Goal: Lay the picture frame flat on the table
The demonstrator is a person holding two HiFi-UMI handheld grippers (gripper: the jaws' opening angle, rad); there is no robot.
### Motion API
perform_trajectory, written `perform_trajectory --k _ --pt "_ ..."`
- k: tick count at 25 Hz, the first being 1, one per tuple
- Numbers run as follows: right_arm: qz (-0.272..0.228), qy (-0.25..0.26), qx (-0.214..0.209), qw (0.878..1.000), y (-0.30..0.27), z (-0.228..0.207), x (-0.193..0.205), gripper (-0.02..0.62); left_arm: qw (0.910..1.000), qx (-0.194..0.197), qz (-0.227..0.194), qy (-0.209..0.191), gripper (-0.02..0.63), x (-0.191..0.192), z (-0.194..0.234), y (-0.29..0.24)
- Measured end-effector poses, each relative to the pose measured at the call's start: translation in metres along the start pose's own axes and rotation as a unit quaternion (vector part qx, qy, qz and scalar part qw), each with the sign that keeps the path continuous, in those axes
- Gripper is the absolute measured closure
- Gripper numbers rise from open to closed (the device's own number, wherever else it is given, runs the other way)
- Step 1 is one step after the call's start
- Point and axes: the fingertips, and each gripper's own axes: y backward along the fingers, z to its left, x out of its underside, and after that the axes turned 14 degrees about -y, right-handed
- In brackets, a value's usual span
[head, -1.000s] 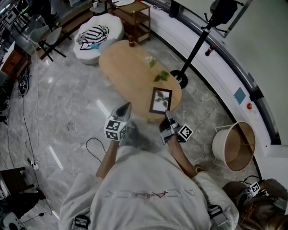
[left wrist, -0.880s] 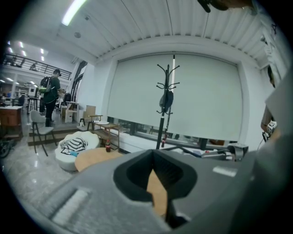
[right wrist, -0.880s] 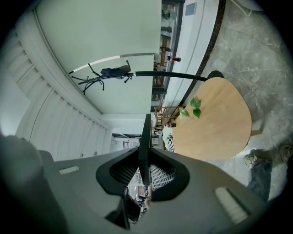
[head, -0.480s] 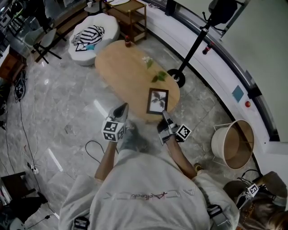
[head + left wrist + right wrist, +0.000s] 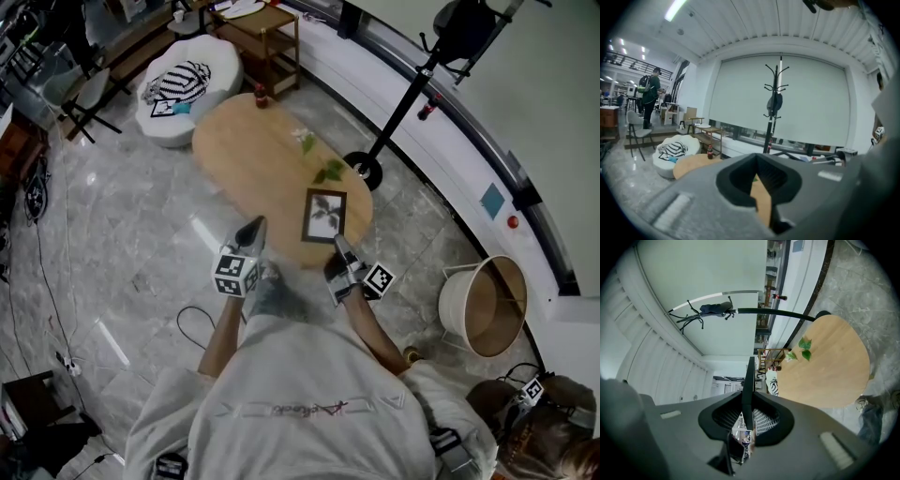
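Looking down from the head view, the picture frame (image 5: 324,217) shows its face to the camera above the near end of the oval wooden bench (image 5: 253,155). Its long axis runs away from the person, the far short edge toward the green leaves (image 5: 328,172). The right claw (image 5: 339,248) grips the near short edge. Whether the frame touches the bench cannot be told. The left claw (image 5: 255,228) hangs beside it, well apart from the frame. Compared with a second ago, the frame sits slightly nearer the leaves, with the grip unchanged.

In the left gripper view, the left claw (image 5: 761,187) has its jaws a narrow gap apart with nothing between them. The bench (image 5: 691,164) lies beyond.

In the right gripper view, the right claw (image 5: 747,413) is clamped on the frame (image 5: 748,385), seen edge-on and reaching straight out past the jaws. The bench (image 5: 825,371) and leaves (image 5: 802,347) are at the right.
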Motion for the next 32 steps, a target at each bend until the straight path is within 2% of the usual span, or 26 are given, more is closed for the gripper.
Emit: perform_trajectory --k 11,32 --pt "-0.003 0.010 -0.005 1.000 -0.081 0.016 -0.006 0.520 0.9999 0.012 -0.009 0.004 0.606 -0.015 0.071 -0.049" --pt "-0.026 0.022 0.021 0.999 -0.197 0.004 0.011 0.520 0.9988 0.045 0.003 0.015 0.606 -0.007 0.184 -0.099"
